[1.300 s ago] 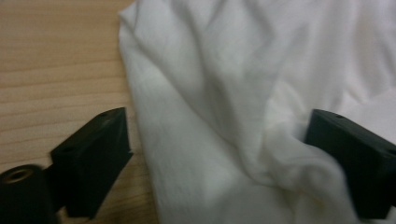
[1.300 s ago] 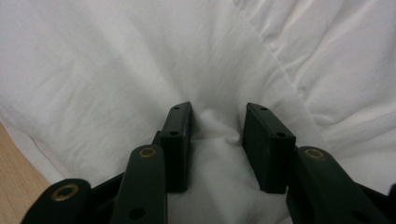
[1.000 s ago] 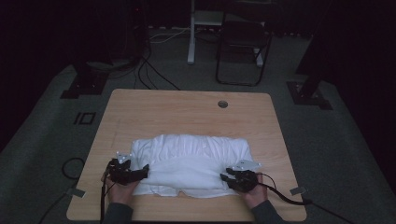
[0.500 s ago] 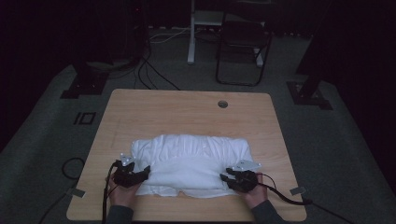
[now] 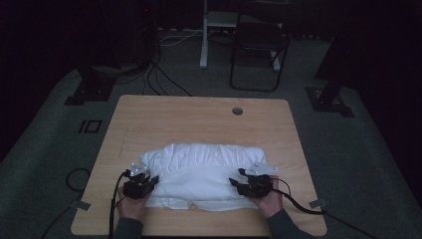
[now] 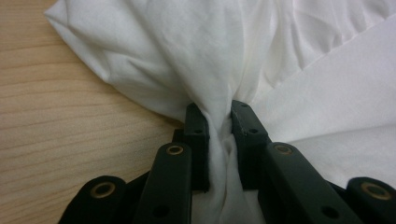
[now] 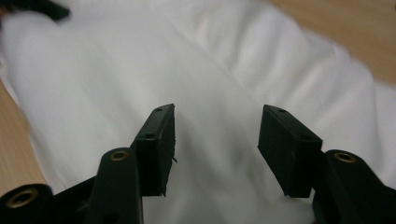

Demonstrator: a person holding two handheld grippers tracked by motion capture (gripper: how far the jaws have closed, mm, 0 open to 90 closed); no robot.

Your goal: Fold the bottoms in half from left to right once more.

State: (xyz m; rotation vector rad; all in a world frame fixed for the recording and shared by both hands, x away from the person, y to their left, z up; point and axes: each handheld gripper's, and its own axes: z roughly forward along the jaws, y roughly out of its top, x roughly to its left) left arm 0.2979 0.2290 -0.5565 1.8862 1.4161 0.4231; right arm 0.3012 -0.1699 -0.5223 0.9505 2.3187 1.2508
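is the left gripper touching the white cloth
Touching. In the left gripper view, the left gripper has just closed its jaws on a bunched fold of the cloth.

High view: fixed above the person's edge of the table (image 5: 199, 119), facing forward and down; far enough back to take in the whole top, the floor and a chair (image 5: 259, 50) beyond.
Left gripper view: rides low on the left gripper (image 6: 219, 128), looks along its jaws, very near the white cloth (image 6: 196, 51).
Right gripper view: rides on the right gripper (image 7: 215, 140), looks along its jaws, close above the cloth.
Shared: the cloth and the wooden top appear in all three.
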